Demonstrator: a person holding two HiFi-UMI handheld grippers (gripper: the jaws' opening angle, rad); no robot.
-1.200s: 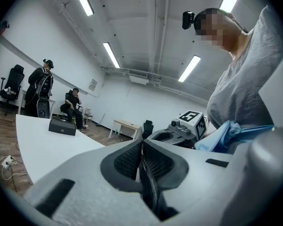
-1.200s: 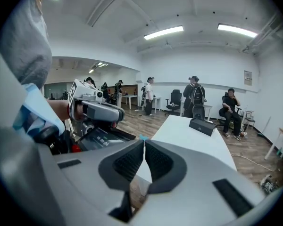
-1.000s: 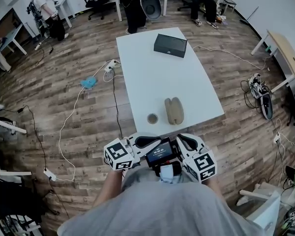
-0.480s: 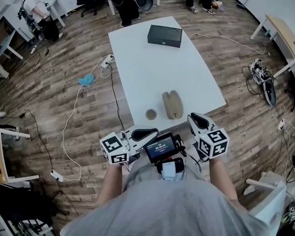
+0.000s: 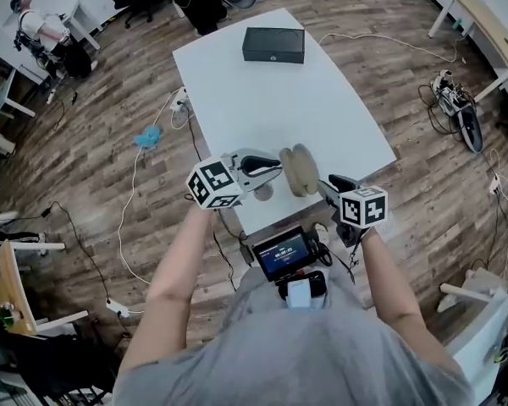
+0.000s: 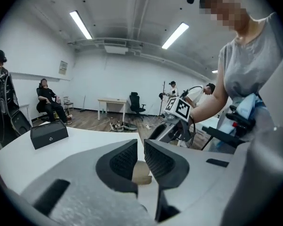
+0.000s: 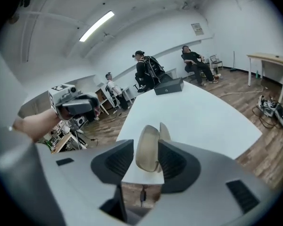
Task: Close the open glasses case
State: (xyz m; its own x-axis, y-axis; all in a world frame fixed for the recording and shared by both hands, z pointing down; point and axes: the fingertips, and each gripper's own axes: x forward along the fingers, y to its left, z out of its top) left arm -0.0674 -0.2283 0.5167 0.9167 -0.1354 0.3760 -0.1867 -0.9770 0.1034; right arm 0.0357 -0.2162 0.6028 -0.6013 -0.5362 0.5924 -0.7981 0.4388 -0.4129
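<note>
Closing time for the glasses case [image 5: 298, 170], and I think this is the reach-in part. It lies open, its 2 tan halves side by side, close to the near edge of the white table [image 5: 271, 91]. It is far from the black box [image 5: 273, 45] by the far edge.

My left hand-held gripper [image 5: 276, 170] is clenched with nothing in it. Its tip is just beside the left half of the case, and I cannot tell if it touches. My right hand-held gripper [image 5: 325, 184] is at the near right of the case. Its jaws have just been opening, and they stand apart now. In the right gripper view the case shows in the gap between them. The pads do not press on it, so it holds nothing.

To do this well, I think I should go slow. The case looks light and smooth, so a hard poke could slide it off the near edge. 1 hand-held gripper should hold 1 half down flat. The other should catch the free half at its outer rim and tip it over the fold in the middle. Then I should press the 2 halves together until they meet all along the rim.
</note>
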